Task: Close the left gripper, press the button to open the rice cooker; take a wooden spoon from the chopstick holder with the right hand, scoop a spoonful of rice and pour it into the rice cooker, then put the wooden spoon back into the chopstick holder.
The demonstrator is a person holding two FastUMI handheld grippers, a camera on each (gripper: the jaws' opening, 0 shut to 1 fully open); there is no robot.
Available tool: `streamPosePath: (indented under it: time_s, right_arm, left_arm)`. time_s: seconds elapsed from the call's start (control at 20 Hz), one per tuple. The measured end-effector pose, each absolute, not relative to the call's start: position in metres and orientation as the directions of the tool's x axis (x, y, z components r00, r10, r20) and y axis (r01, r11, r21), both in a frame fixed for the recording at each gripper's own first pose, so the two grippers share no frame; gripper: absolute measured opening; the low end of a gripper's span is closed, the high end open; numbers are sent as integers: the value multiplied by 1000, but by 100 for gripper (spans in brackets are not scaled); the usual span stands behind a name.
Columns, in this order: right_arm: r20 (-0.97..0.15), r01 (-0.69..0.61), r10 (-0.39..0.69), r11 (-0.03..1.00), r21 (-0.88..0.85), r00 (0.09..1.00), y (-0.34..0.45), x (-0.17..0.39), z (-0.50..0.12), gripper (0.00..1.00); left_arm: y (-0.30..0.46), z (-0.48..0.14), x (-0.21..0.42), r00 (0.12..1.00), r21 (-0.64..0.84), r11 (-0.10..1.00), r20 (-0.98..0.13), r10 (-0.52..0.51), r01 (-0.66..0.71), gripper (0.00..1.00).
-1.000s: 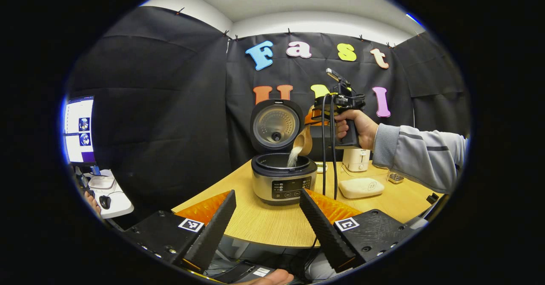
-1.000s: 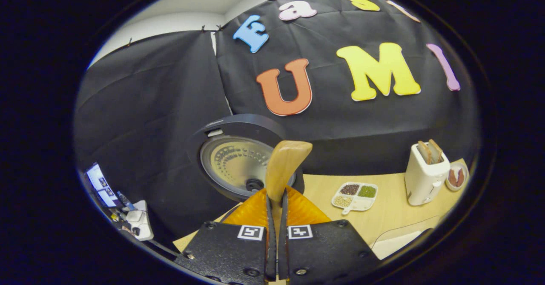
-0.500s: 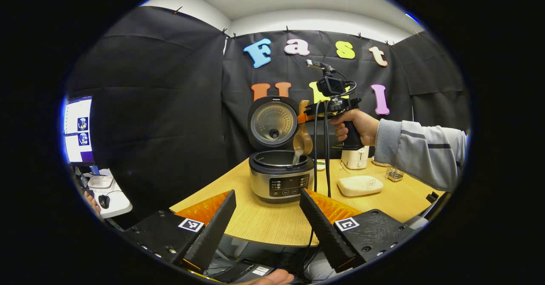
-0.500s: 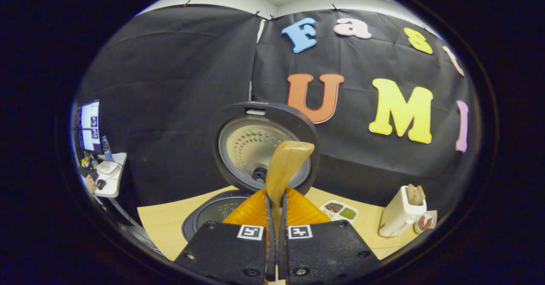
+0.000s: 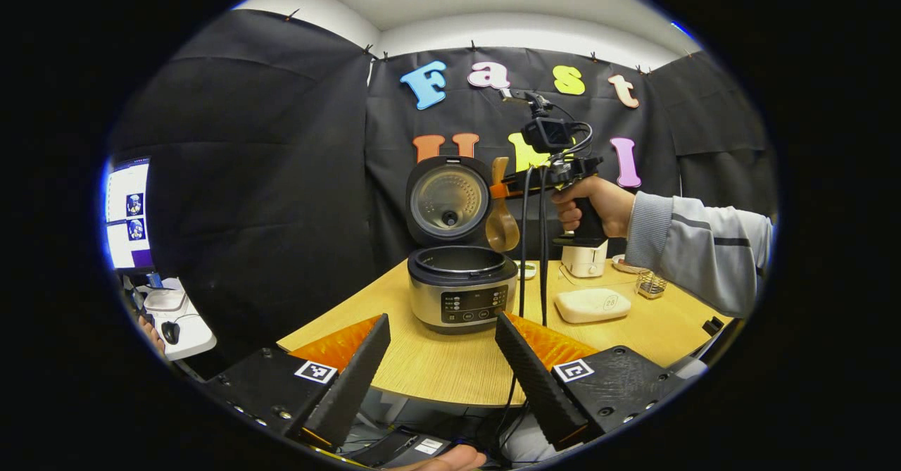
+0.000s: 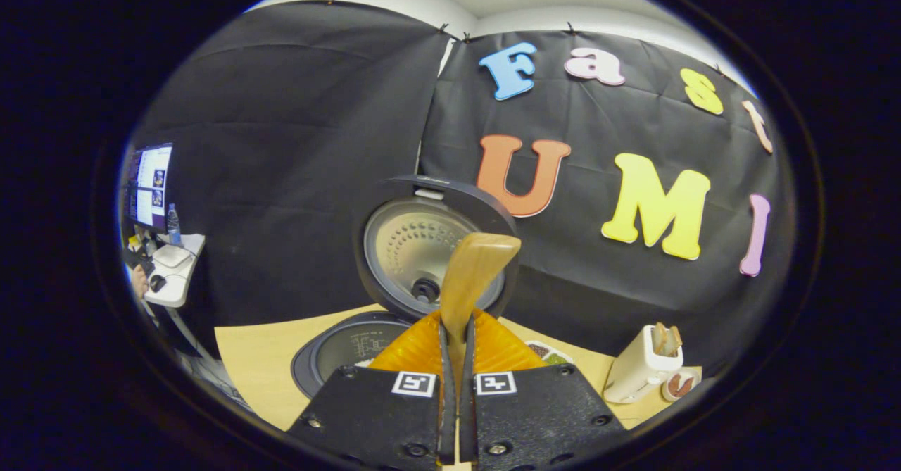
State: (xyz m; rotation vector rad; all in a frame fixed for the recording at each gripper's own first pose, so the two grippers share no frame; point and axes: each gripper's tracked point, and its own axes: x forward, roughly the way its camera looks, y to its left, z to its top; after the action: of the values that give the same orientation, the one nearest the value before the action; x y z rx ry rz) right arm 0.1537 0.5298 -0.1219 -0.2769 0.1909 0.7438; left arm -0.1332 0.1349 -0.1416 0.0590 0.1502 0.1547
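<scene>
The rice cooker stands on the wooden table with its lid raised. My right gripper, held by a hand, hovers to the right of the lid, shut on the wooden spoon. The spoon's bowl hangs down above the pot's right rim, and no rice is falling from it. In the right gripper view the spoon handle sticks up from between the right gripper fingers, in front of the lid and the open pot. My left gripper is open, back from the table's near edge.
A cream lidded box, a white toaster and a small wire holder stand right of the cooker. The toaster with bread, a sectioned dish and a small dish also show. A desk with a monitor is far left.
Rice was pouring from the spoon into the pot; the stream has stopped. The right gripper rose a little and levelled, so the spoon bowl now hangs straight down. The left gripper held still.
</scene>
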Motion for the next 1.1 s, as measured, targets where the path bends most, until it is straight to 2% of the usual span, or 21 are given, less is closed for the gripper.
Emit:
streamPosePath:
  time_s: [0.1,0.15,0.2,0.25,0.3,0.4,0.5,0.8,1.1]
  right_arm:
    - [-259,-675,629,718,-168,733,512,158,-115,8]
    - [-254,-667,622,728,-161,741,501,161,-111,4]
    - [-248,-656,613,739,-153,750,490,165,-107,8]
    - [-243,-645,605,749,-149,758,477,168,-103,4]
    - [-237,-633,595,760,-144,768,463,172,-99,8]
    - [-236,-603,567,788,-123,789,432,179,-93,4]
    - [-222,-578,546,808,-117,808,402,189,-82,8]
    - [-194,-470,444,875,-118,875,290,205,-71,8]
    - [-195,-364,341,926,-99,920,186,226,-72,8]
  left_arm:
    - [133,-138,-133,979,70,987,-138,151,-142,96]
    - [132,-137,-133,980,66,988,-135,146,-138,96]
    - [130,-136,-133,981,59,990,-134,138,-131,96]
    - [127,-134,-133,982,55,991,-135,129,-123,96]
    - [121,-133,-132,983,58,991,-133,124,-117,96]
    - [109,-126,-123,985,76,990,-120,124,-115,96]
    - [99,-124,-117,986,84,990,-116,123,-114,96]
    - [63,-114,-106,991,13,998,-120,58,-57,96]
    - [45,-109,-92,991,35,998,-118,64,-60,96]
